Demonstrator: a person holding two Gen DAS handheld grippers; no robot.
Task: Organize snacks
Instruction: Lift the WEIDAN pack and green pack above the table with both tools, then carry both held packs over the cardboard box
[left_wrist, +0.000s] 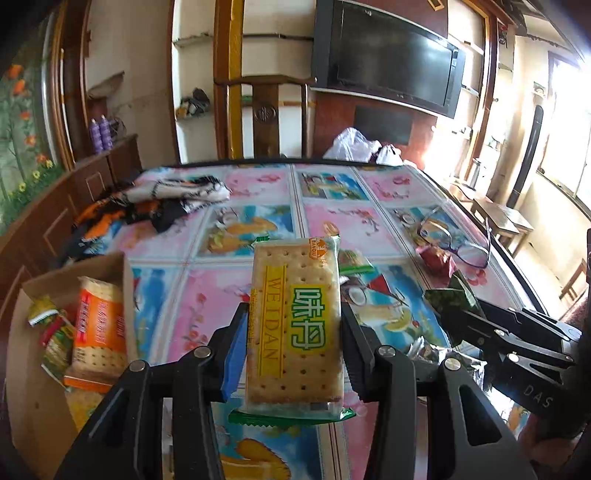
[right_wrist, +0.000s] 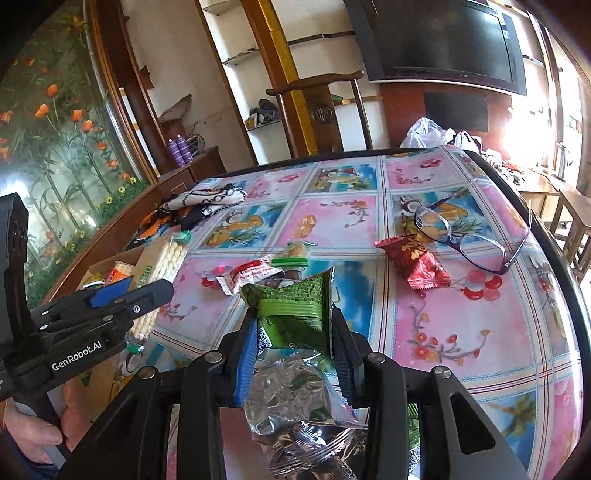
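Cracker pack (left_wrist: 295, 325) upright between the left claw's (left_wrist: 293, 314) fingers

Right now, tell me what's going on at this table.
A person is sorting snacks with a handheld gripper in each hand. The left gripper is shut on a Weidan cracker pack, held above the table beside a cardboard box that already has snacks in it. The right gripper is shut on a green snack packet. A red snack packet, a few other small snacks and a pair of glasses lie on the floral tablecloth.
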